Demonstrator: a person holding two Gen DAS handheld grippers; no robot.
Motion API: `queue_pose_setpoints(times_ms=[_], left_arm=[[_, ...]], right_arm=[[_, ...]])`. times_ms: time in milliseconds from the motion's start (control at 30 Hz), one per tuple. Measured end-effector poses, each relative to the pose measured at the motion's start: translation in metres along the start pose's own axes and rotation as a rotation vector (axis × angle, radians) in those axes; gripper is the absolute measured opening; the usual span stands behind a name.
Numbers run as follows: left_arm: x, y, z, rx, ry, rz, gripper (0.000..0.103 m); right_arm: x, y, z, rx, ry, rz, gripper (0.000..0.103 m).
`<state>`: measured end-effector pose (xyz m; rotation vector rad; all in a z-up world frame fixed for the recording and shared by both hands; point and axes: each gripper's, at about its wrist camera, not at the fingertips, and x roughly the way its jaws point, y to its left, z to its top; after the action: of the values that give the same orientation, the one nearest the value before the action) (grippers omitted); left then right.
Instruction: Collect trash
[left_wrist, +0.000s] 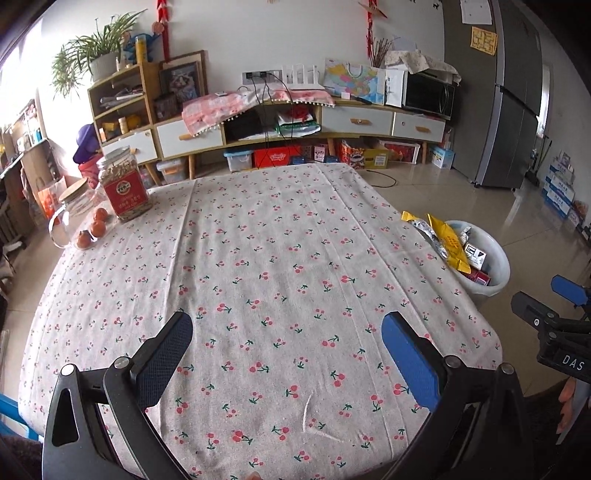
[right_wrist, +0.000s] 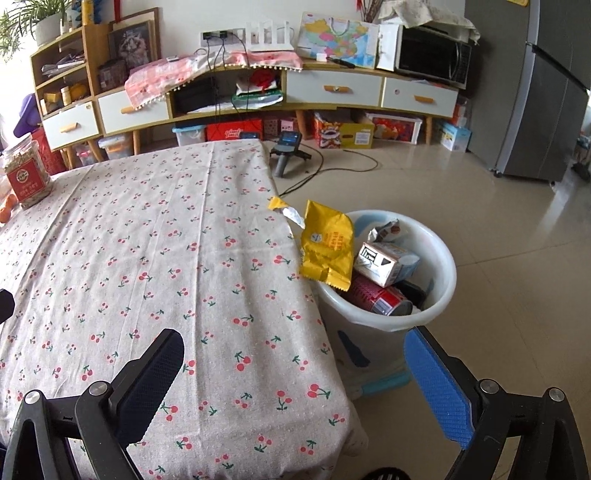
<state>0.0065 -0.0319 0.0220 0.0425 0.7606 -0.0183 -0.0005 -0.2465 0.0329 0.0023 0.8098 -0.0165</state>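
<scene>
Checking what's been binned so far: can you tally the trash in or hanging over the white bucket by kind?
Yellow snack wrapper, draped over the white bucket's rim at the table edge: 1
White carton: 1
Red can: 1
Crumpled silver wrapper: 1
Total: 4 visible; anything deeper is hidden.

— What do the tools look like?
— The left gripper (left_wrist: 286, 363) has black angular arms with silver screws, one dark mesh-textured pad and one bright blue pad.
— And the other?
— The right gripper (right_wrist: 295, 387) matches; its black body reads "DAS" in white.
</scene>
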Motion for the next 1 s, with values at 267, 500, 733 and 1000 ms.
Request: queue_pose_setpoints(times_ms=[267,500,733,1000], left_arm=[[0.0008,-0.0004,-0.0016,-0.008,0.014,-0.010,0.103],[0.0010,-0.0009,-0.0014,-0.009,0.015,-0.010,0.103],[0.0022,0.0000,-0.0007,-0.013,0.024,-0.008,0.103],[0.0042,-0.0003,-0.0016,-0.012,0.029,-0.012,0.103]], right_arm=[[0.0028,0.0015,-0.0035,0.002,0.013,0.005,0.099],[0.0022,-0.0016,-0.0034,0.016,0.014,0.007,0.099],[0.0021,-0.0018,-0.0037,0.018,0.012,0.007,0.099],[0.0023,-0.0026,-0.0031,0.018,0.011,0.006,0.099]])
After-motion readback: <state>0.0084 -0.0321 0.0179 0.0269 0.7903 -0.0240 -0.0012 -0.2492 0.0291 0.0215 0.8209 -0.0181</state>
